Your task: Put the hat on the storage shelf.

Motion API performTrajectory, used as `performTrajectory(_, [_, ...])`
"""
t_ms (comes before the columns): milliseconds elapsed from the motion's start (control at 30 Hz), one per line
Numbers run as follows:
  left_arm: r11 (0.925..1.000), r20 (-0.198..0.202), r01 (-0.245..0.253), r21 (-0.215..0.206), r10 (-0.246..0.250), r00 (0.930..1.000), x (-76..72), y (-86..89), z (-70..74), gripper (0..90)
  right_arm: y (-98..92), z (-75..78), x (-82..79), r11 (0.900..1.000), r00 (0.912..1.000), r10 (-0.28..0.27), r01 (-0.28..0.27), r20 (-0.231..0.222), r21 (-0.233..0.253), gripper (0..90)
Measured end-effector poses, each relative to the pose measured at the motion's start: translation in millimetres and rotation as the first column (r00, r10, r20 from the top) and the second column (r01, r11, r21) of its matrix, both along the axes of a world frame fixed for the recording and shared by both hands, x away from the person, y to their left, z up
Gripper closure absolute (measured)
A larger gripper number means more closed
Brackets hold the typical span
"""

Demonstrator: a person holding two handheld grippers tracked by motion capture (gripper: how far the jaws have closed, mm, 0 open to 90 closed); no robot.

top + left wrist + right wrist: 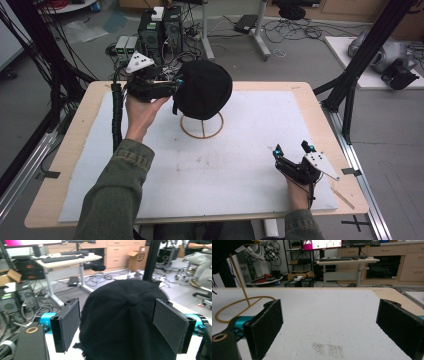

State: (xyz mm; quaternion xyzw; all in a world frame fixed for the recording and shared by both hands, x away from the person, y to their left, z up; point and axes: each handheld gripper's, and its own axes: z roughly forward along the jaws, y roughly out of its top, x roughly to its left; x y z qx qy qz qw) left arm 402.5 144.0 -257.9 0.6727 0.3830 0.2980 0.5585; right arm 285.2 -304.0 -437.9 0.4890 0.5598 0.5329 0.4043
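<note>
A black cap [205,90] sits on top of a gold wire stand [202,131] at the back middle of the table. My left gripper [176,82] is held up at the cap's left side, pointing right at it. In the left gripper view its pads [68,322] stand wide apart, and the cap [125,322] bulges between and just beyond them; the left gripper [117,302] is open. My right gripper [291,148] rests low near the front right of the mat, open, with bare mat between its fingers. The right gripper view [329,303] shows the stand [239,282] off to the left.
A white foam mat [240,160] covers the wooden table [75,130]. Black frame posts [367,45] rise at the table's right rear corner. Computer towers [160,30] and loose cables lie on the floor behind the table.
</note>
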Motion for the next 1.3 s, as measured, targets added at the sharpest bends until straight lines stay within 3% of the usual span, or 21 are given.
performTrajectory(200, [0.9983, 0.022, -0.053, -0.022, 0.054, 0.9983, -9.8, 20.0, -11.0, 20.8, 1.1, -0.3, 0.5, 1.0, 0.9999, -0.005, 0.005, -0.01, 0.002, 6.2])
performTrajectory(367, [0.9972, 0.04, -0.068, -0.029, 0.07, 0.9968, -20.0, 30.7, -16.7, 20.1, 1.6, -1.1, 0.9, 1.0, 1.0, -0.006, 0.006, -0.008, -0.004, 6.2])
performTrajectory(500, [0.9955, 0.076, -0.087, -0.039, 0.09, 0.9931, -30.5, 39.0, -20.1, 20.1, 2.0, -1.3, 1.4, 1.0, 0.9999, -0.012, 0.012, -0.01, -0.006, 6.3])
performTrajectory(667, [0.9921, 0.123, -0.118, -0.043, 0.123, 0.9848, -46.1, 47.8, -26.2, 20.2, 2.2, -1.5, 2.0, 1.0, 0.9998, -0.016, 0.016, -0.013, -0.008, 6.3])
performTrajectory(767, [0.9906, 0.134, -0.116, -0.072, 0.125, 0.983, -54.0, 53.8, -30.1, 20.1, 3.3, -1.6, 1.8, 1.0, 0.9998, -0.017, 0.017, -0.011, -0.009, 6.2])
performTrajectory(833, [0.9889, 0.157, -0.125, -0.08, 0.136, 0.9782, -60.3, 55.8, -32.7, 20.3, 4.1, -1.7, 1.5, 1.0, 0.9998, -0.016, 0.016, -0.011, -0.006, 6.2])
performTrajectory(1067, [0.9858, 0.174, -0.149, -0.077, 0.161, 0.9715, -72.1, 64.5, -42.4, 20.1, 5.2, -2.1, 1.3, 1.0, 0.9998, -0.017, 0.017, -0.01, -0.008, 6.2])
performTrajectory(1300, [0.9741, 0.182, -0.202, -0.102, 0.218, 0.9588, -83.0, 74.8, -58.4, 19.8, 4.0, -2.2, 1.0, 1.0, 0.9996, -0.026, 0.026, 0.008, -0.007, 6.2])
